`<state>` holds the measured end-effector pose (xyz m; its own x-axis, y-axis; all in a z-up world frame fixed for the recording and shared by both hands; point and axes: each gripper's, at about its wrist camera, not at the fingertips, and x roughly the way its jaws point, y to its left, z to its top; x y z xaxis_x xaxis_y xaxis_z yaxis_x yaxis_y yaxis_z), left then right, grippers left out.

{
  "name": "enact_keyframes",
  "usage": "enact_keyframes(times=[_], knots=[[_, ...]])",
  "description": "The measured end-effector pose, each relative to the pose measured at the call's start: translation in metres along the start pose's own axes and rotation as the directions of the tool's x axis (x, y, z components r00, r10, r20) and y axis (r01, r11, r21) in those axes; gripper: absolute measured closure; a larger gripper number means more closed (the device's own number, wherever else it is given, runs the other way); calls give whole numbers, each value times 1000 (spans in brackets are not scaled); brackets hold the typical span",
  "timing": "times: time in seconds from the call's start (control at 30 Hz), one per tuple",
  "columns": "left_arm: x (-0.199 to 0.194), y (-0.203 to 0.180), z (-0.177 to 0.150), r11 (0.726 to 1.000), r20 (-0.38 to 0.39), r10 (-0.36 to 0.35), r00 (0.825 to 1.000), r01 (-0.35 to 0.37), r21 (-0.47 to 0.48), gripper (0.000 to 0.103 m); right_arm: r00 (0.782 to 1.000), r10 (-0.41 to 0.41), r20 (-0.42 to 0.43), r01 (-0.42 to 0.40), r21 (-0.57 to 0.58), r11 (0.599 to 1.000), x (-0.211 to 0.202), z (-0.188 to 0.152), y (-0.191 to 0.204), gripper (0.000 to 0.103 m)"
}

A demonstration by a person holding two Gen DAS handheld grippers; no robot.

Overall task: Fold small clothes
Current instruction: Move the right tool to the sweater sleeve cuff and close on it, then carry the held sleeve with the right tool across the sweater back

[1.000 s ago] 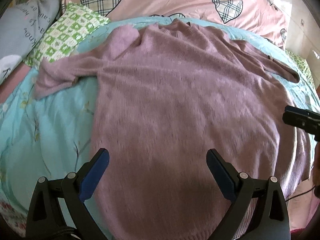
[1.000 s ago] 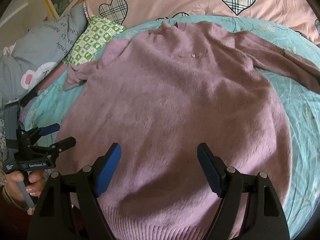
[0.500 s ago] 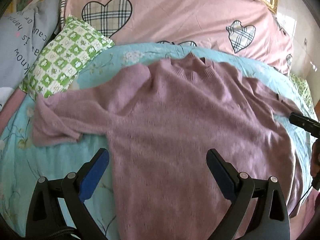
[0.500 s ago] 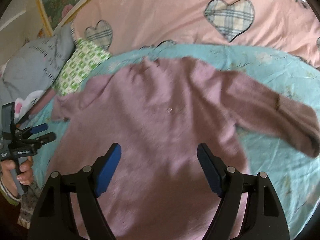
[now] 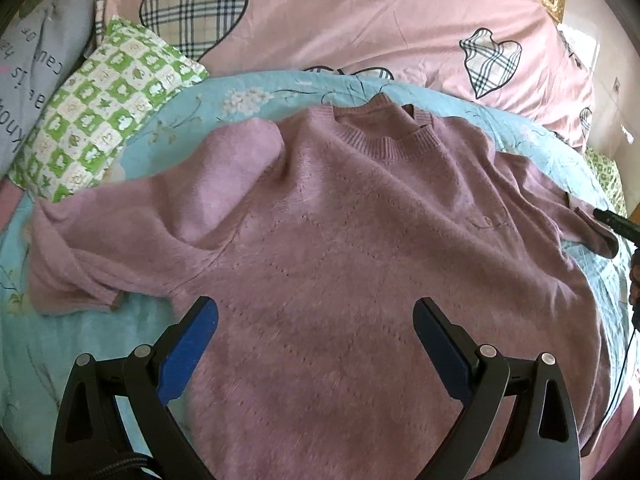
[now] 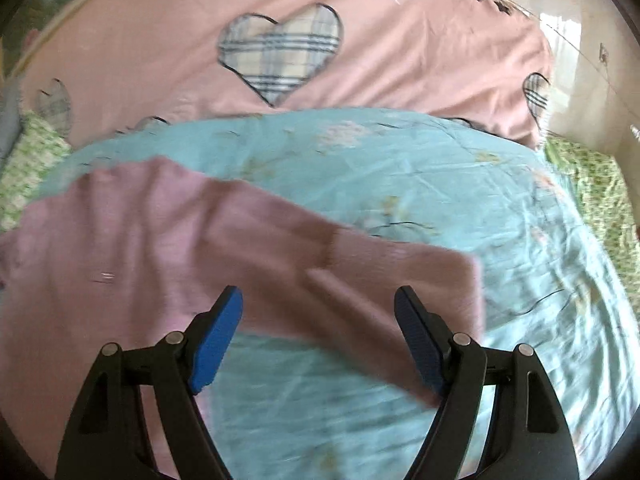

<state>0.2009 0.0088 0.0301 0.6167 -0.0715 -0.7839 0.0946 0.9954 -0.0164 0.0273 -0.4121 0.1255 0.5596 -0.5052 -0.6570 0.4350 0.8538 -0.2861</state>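
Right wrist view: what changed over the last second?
The right gripper swung from over the sweater's body to its sleeve; its jaws have just been closing slightly, nothing gripped. The left gripper moved toward the collar, open. The sweater stayed flat on the blue sheet, untouched.

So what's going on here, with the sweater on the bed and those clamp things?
A person holds a two-finger gripper in each hand over a mauve sweater spread flat on a turquoise sheet, about to fold it. Nothing is folded yet. The left gripper hangs open above the sweater's body. The right gripper, open though its jaws have just been closing a little, is over the sweater's right sleeve, holding nothing.
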Motion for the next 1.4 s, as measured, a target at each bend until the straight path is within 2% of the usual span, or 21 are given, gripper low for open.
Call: enact_keyframes(times=[0.07,0.13,0.3,0.33,0.37,0.4,0.43,0.53,0.63,0.77,0.87,1.03,1.07,1.13,1.23,1.3,1.4], knots=[[10,-1,4,1000,-7,-7,1000,7,-4,4,1000,2,-26,-2,-17,1000,14,2,-7,37],[18,0,8,1000,-18,-14,1000,13,-17,5,997,-30,-70,26,-57,998,27,1,-8,42],[36,6,9,997,-48,-46,998,43,-64,4,988,-39,-151,22,-109,994,45,-9,-11,53],[38,6,8,997,-52,-47,998,43,-68,5,988,-37,-153,20,-114,993,50,-10,-9,62],[40,7,7,996,-56,-51,997,47,-74,5,989,-32,-146,15,-115,993,50,-8,-8,82],[40,8,5,995,-59,-59,997,54,-81,5,989,-33,-143,17,-110,994,50,-7,-6,91],[41,9,2,994,-62,-66,996,60,-87,5,990,-33,-136,19,-99,995,55,-5,-1,94],[38,13,-5,991,-67,-84,994,76,-108,5,998,53,-43,-55,-38,998,51,4,16,94],[33,20,-13,985,-71,-114,991,103,-142,5,985,167,39,-167,4,986,35,24,42,95],[25,28,-22,978,-64,-136,989,123,-170,4,927,363,96,-365,0,931,18,46,98,94],[16,35,-28,974,-55,-150,987,138,-180,4,858,506,83,-507,-17,862,12,56,158,94],[4,47,-33,968,-33,-179,983,170,-187,4,758,652,26,-651,-49,758,18,51,245,94],[2,50,-35,966,-30,-185,982,176,-190,4,728,685,4,-684,-47,728,21,47,268,94],[1,56,-37,962,-28,-195,980,185,-202,4,692,721,-32,-722,-45,691,24,40,299,94],[2,67,-41,951,-28,-214,976,202,-234,4,652,752,-95,-758,-48,650,34,30,338,94],[2,71,-42,944,-28,-227,974,212,-253,4,631,763,-139,-773,-36,633,45,21,354,94],[5,74,-41,931,-25,-257,966,240,-276,4,605,764,-224,-781,25,625,65,12,369,89]])
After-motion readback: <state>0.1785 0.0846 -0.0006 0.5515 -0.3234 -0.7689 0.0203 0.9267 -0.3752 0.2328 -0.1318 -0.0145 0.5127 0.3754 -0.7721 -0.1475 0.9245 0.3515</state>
